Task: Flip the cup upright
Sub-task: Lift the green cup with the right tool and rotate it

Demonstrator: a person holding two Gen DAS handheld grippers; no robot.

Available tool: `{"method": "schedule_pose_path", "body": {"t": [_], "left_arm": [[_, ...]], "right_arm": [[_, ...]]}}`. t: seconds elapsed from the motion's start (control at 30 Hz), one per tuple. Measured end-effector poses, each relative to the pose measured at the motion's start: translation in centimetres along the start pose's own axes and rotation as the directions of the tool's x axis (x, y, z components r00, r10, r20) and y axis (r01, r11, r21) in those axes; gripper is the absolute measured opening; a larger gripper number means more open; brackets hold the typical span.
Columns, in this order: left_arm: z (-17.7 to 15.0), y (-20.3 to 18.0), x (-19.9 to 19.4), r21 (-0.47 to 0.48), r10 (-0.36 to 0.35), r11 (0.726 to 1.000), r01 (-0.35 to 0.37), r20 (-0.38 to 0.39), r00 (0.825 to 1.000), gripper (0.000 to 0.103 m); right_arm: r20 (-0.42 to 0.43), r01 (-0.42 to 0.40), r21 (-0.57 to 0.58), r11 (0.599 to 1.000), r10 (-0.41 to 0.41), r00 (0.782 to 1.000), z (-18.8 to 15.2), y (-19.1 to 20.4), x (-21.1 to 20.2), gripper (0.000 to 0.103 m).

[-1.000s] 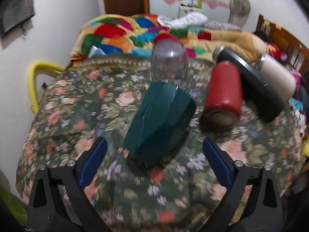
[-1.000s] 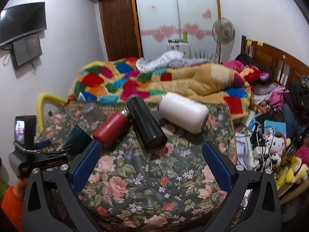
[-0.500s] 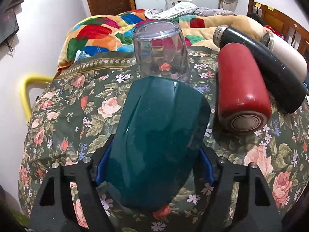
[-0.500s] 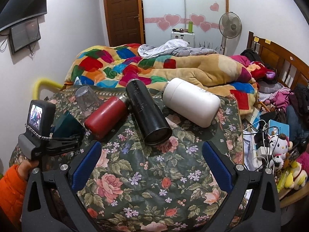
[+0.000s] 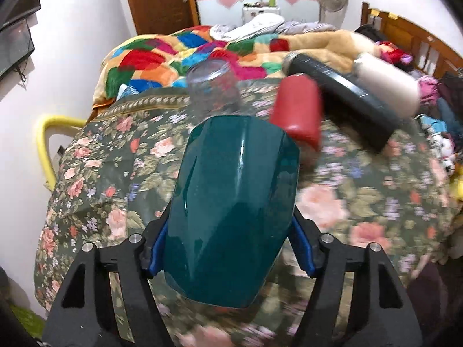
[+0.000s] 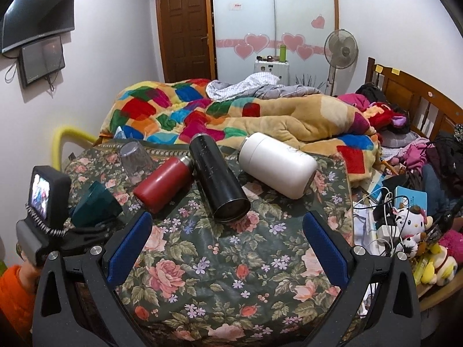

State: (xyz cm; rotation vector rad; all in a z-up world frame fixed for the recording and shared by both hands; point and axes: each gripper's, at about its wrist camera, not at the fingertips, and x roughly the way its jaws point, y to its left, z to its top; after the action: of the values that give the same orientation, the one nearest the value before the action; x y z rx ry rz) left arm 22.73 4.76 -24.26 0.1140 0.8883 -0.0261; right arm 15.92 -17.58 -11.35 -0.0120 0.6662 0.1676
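A dark green faceted cup [image 5: 231, 202] fills the middle of the left wrist view. My left gripper [image 5: 230, 248] is shut on it, one blue pad on each side, and holds it above the floral tablecloth [image 5: 376, 196]. In the right wrist view the same cup [image 6: 95, 204] sits tilted in the left gripper [image 6: 86, 228] at the table's left side. My right gripper [image 6: 227, 248] is open and empty over the cloth's near part.
A clear glass [image 6: 134, 160] stands upside down at the back left. A red flask [image 6: 163, 183], a black flask [image 6: 218, 179] and a white flask [image 6: 277, 167] lie on their sides. Clutter and toys [image 6: 411, 225] sit right of the table.
My left gripper moved in around the green cup, closed on it and raised it off the cloth. The right gripper stayed open and nearly still.
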Motion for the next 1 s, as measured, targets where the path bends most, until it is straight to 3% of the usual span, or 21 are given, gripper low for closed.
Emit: {"method": "schedule_pose_path", "body": {"t": [0.2, 0.4, 0.7, 1.0], "left_arm": [[0.8, -4.8, -2.5, 0.061, -0.088, 0.994, 0.085, 0.046, 0.995, 0.07], [1.6, -10.2, -2.0, 0.107, -0.167, 0.981, 0.161, 0.054, 0.984, 0.07], [1.3, -15.4, 1.8, 0.147, -0.201, 0.967, 0.207, -0.053, 0.978, 0.07], [0.0, -15.7, 3.5, 0.146, -0.216, 0.961, 0.235, -0.133, 0.967, 0.07]], "right_arm": [[0.031, 0.008, 0.011, 1.0, -0.008, 0.999, -0.3, -1.0, -1.3, 0.103], [0.038, 0.026, 0.041, 0.999, -0.028, 0.999, -0.8, -2.9, -1.8, 0.103], [0.006, 0.061, 0.061, 0.996, -0.061, 0.998, -1.6, -5.5, -1.1, 0.103], [-0.03, 0.053, 0.071, 0.996, -0.051, 0.998, -2.2, -6.0, 0.0, 0.103]]}}
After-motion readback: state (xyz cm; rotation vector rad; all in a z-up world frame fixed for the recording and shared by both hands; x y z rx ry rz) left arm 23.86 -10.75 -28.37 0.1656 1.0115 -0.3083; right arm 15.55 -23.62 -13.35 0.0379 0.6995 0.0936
